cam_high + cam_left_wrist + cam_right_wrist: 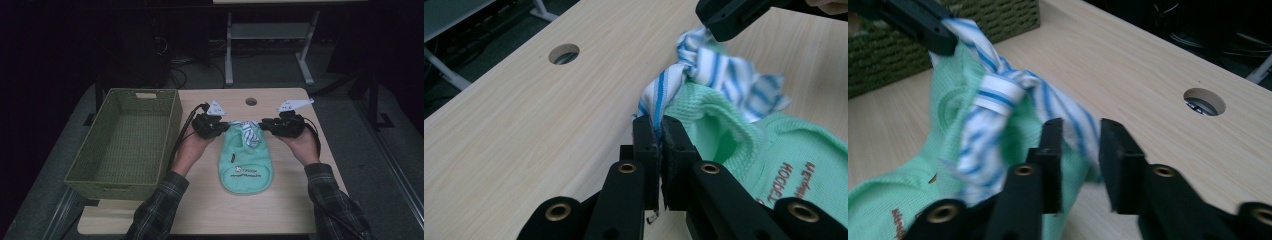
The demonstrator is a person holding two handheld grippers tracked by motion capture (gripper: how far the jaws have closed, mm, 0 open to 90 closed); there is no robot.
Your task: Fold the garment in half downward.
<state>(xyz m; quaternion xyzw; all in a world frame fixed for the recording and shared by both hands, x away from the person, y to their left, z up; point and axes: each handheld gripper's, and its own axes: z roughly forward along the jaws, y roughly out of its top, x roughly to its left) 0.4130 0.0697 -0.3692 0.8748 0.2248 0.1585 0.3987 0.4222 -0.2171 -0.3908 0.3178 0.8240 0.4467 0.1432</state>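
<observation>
One green bib, two grippers, one basket on a pale wooden table.

At the left stands one woven green basket [125,142], hollow side up. Just right of it the left gripper [223,127] has its jaws pressed together on the blue-and-white striped strap [659,102] of the single mint-green bib [246,167], which lies flat in the middle of the table [290,210], its neck end far and its rounded end near. Orange letters on the bib read partly "HODBEL" in the left gripper view; the rest is too small to read. At the right, the right gripper [264,126] has its jaws apart, with striped cloth hanging between them and not pinched. One round hole [251,101] sits at the table's far edge.
</observation>
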